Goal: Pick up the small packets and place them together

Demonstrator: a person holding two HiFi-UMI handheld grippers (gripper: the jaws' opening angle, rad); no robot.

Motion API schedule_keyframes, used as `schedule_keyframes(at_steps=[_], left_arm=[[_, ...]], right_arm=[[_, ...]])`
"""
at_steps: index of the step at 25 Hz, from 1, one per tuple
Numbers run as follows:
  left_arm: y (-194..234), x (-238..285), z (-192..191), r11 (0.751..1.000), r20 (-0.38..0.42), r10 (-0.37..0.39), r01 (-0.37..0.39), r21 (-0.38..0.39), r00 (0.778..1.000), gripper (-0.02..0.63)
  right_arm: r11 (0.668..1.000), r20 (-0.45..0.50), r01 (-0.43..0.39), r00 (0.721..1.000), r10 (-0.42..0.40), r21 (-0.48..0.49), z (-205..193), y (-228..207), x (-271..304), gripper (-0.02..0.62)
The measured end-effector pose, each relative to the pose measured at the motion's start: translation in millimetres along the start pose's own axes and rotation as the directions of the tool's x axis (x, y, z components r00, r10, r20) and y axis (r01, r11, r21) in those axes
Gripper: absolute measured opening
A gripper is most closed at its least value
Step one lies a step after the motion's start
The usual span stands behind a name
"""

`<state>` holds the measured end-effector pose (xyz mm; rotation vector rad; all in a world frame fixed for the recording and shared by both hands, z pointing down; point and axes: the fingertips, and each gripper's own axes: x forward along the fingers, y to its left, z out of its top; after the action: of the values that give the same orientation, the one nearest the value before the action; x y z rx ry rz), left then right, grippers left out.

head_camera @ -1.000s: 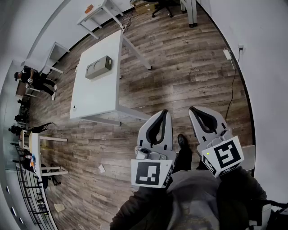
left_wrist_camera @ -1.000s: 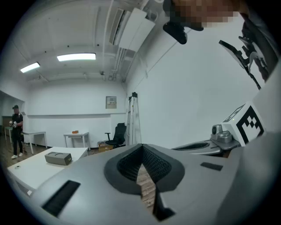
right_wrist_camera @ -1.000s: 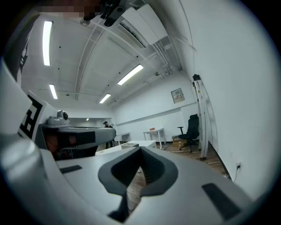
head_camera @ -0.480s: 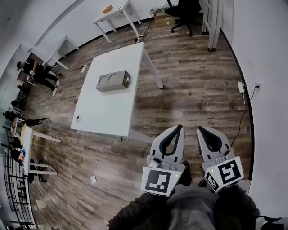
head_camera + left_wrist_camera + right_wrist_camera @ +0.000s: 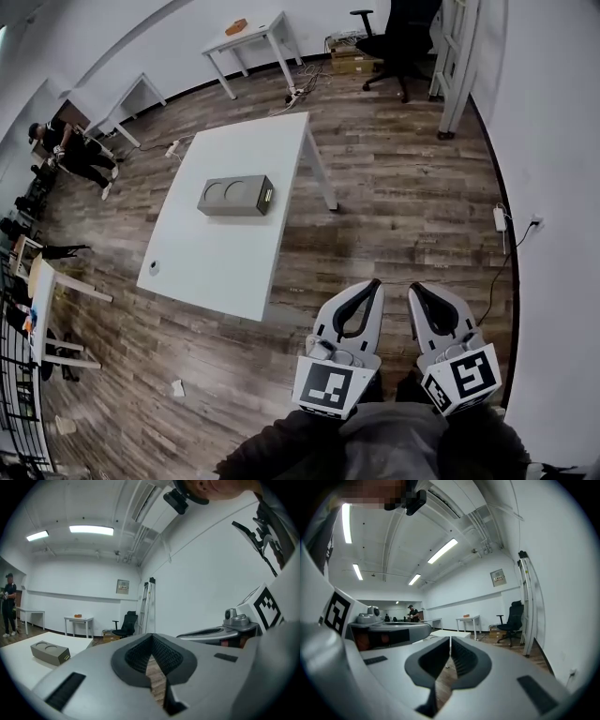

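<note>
In the lower middle of the head view, the left gripper (image 5: 371, 284) and the right gripper (image 5: 416, 289) sit side by side, close to the person's body. Both point up the frame toward the white rectangular table (image 5: 216, 253), well apart from it. This looks like a carrying posture for an approach, not a reach. One grey oblong box (image 5: 235, 196) with two round recesses lies on the table. A small round item (image 5: 153, 266) near the table's lower-left corner is too small to identify. No small packets can be made out anywhere, so the task seems not yet begun.

In the left gripper view, the fingers (image 5: 136, 656) are clenched tip to tip, with only wooden floor (image 5: 155, 679) showing through the gap behind them. They hold nothing. The same box (image 5: 49, 652) sits at the lower left, with one black office chair (image 5: 124, 624) beyond.

In the right gripper view, that gripper's fingers (image 5: 461, 660) are likewise pressed together and empty, presumably because there is nothing to carry yet. The left gripper's body crosses the left of the frame. That makes two grippers, one box and no packets in view.
</note>
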<state>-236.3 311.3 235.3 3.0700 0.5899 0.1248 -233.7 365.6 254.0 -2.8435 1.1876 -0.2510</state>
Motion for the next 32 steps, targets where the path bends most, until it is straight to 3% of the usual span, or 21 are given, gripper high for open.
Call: schedule_keyframes(at_steps=[6,12,17,24,32], left_arm=[[-8.3,49.6,-21.5,1.000,-0.061,0.020,-0.019,0.010,0.998,0.003],[-2.8,120.1,-35.3,0.994,-0.116,0.109,-0.109,0.005,0.987,0.003],[-4.7,172.7,-26.4,0.987,-0.117,0.162,-0.163,0.004,0.980,0.003],[8.5,200.8,-30.5,0.963,-0.144,0.266,-0.269,-0.004,0.953,0.003],[58.0,190.0,-33.7,0.909,-0.150,0.408,-0.416,-0.020,0.900,0.003]], right_arm=[[0.999,0.018,-0.037,0.999,0.037,0.032,-5.9,-49.2,16.3,0.002],[0.993,0.008,-0.109,0.994,0.108,0.041,-5.2,-122.3,53.4,0.002],[0.981,-0.018,-0.185,0.982,0.187,0.055,-0.4,-164.2,79.9,0.002],[0.954,-0.045,-0.291,0.955,0.294,0.072,-3.2,-187.7,108.1,0.002],[0.906,-0.074,-0.419,0.903,0.423,0.069,-5.8,-163.7,155.7,0.002]])
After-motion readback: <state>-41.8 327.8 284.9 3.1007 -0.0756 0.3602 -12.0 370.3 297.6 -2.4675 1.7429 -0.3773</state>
